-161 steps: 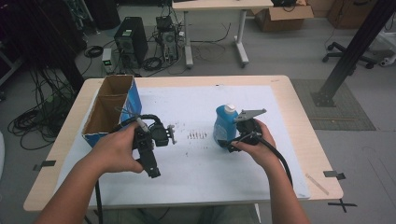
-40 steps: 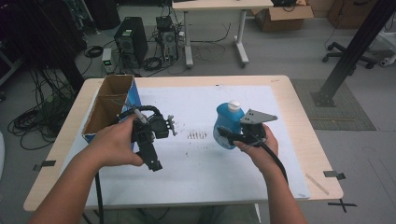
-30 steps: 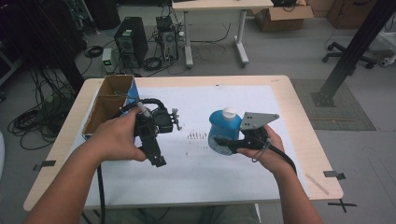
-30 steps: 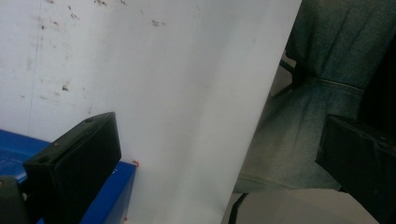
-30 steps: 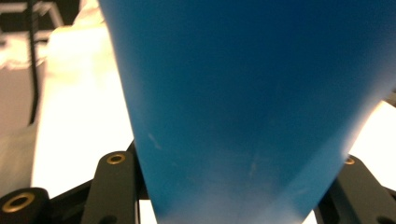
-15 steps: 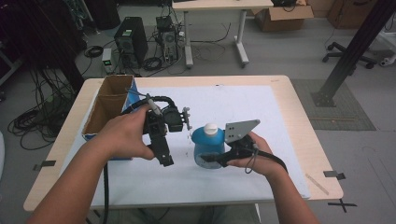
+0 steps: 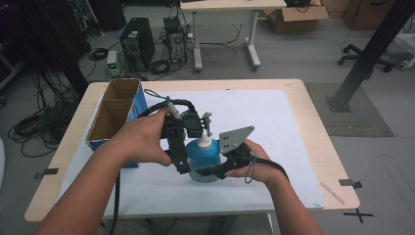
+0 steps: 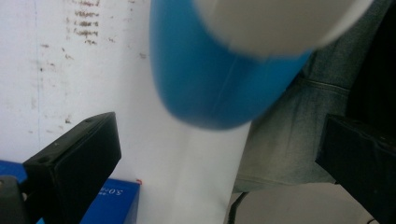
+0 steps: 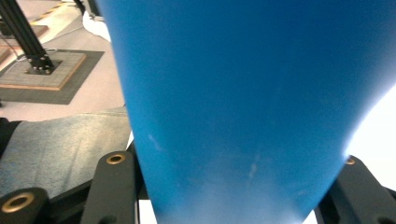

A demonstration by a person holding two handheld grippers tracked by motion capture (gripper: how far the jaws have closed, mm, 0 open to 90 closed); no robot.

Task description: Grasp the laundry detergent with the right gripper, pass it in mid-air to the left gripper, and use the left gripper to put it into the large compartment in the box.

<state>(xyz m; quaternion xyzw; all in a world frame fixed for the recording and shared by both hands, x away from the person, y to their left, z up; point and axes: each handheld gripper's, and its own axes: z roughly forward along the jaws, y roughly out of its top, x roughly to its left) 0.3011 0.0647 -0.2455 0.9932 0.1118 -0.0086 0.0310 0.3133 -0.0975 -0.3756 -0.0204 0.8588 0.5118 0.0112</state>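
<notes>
a person at a white-covered table (image 7: 274, 122) holds a blue bottle (image 7: 203, 159) with a white cap, lifted near the table's front edge, a little left of its middle. the right gripper (image 7: 208, 171) is clamped on the bottle's lower body, its jaws pressed to either side of the blue wall in the right gripper view, where the bottle (image 9: 233, 102) crowds the lens. the left gripper (image 7: 182, 166) stands at the bottle's left flank with its jaws wide apart; in the left gripper view the bottle (image 8: 210, 79) hangs blurred just ahead of the gap, not yet between the jaws. the risk from here, as a judgement: the bottle's rounded, smooth wall tapers, so a grip low on it could let it slip or tip if the left gripper nudges the cap or shoulder on its way in, and a handover with one side loosed before the other has closed could drop it onto the sheet or off the front edge. whether the cap is tight, and whether the bottle holds any liquid, cannot be told. an open cardboard box (image 7: 115, 115) with a blue outer side stands at the table's left edge; its two compartments look empty.
</notes>
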